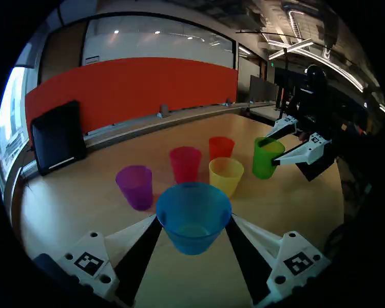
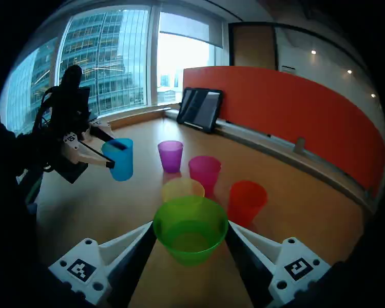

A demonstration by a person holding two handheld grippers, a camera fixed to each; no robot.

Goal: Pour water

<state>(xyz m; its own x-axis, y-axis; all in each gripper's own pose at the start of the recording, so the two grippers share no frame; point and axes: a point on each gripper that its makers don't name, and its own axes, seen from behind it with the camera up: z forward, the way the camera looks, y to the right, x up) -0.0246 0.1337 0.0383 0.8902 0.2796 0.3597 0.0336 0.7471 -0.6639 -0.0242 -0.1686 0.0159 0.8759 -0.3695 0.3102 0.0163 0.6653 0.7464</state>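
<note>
As the left gripper view shows, the left gripper (image 1: 193, 219) clamps the blue cup (image 1: 193, 241) upright between both fingers; a purple cup (image 1: 135, 186), a pink cup (image 1: 185, 163), an orange cup (image 1: 220, 147) and a yellow cup (image 1: 226, 174) stand on the wooden table (image 1: 79, 205) beyond. In the right gripper view, the right gripper (image 2: 190, 226) clamps the green cup (image 2: 190, 246) upright.

Gripped the blue cup (image 1: 193, 231) upright between both fingers (image 1: 133, 241) of the left gripper (image 1: 193, 218), pressed against its opposite sides. Clamped the green cup (image 2: 190, 244) the same way in the right gripper (image 2: 191, 226). Held both grippers roughly level and well apart, pointed toward each other. Caught each from the side, farther off, in the other's view, closed on its cup.
</note>
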